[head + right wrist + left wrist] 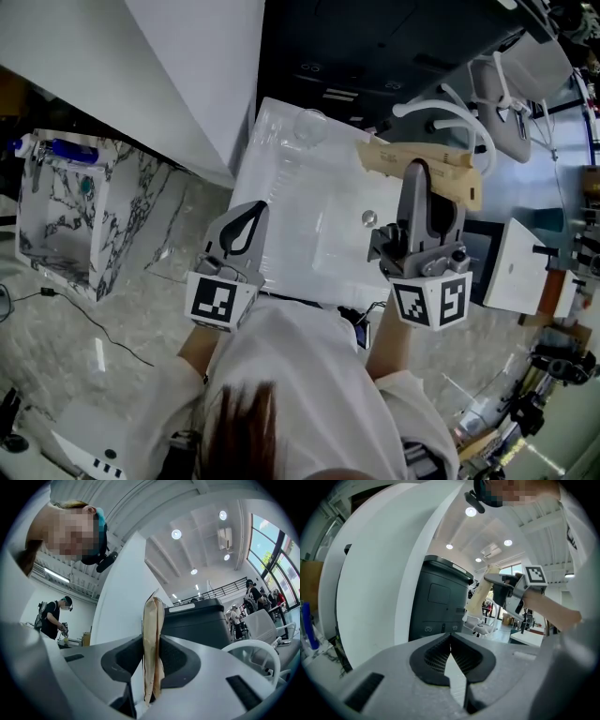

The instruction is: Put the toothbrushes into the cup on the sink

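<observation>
White sink (309,178) borders a marbled surface (141,319) beneath round ceiling lights (176,534).

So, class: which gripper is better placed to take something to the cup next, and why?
Right. The right gripper is shut on a tan paper pack above the sink with the clear cup; the left gripper is shut, empty.
</observation>
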`<state>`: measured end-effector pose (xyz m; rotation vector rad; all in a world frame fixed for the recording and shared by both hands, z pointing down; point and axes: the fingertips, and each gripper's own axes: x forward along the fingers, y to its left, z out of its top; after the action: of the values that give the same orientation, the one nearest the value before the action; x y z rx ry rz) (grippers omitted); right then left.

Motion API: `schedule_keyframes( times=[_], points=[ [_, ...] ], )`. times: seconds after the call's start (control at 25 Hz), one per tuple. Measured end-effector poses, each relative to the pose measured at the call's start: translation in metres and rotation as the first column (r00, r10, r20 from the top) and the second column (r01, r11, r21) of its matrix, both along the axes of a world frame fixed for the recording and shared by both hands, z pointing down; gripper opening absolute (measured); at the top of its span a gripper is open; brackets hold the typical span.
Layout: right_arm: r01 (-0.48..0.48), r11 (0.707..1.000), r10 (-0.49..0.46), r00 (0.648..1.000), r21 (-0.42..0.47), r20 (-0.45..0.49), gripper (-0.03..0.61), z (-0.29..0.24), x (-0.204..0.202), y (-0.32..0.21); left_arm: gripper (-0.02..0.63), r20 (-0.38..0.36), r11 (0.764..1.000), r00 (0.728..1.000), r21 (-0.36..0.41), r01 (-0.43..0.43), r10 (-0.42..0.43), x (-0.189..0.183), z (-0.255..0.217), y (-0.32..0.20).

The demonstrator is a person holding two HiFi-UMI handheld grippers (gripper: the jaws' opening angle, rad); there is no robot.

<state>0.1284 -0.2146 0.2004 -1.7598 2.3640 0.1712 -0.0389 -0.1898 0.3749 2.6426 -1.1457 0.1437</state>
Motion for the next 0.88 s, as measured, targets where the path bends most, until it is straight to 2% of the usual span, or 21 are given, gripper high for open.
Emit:
schedule_keyframes(
  times=[0.48, 0.88],
  points=[
    [0.019, 1.000, -0.020, 1.000, -0.017, -0.010, 0.098, 0.016, -0.020, -0.037, 0.015, -0.045, 0.995, 0.998, -0.087, 0.038, -0.042, -0.016, 0.020, -0.006],
    [0.045, 0.998, -0.045, 0.999, -0.032, -0.009, 0.097, 0.028, -0.030, -0.060, 0.015, -0.025, 0.994, 0.999, -0.111, 0.019, -0.022, -0.012, 0.035, -0.006]
  ],
)
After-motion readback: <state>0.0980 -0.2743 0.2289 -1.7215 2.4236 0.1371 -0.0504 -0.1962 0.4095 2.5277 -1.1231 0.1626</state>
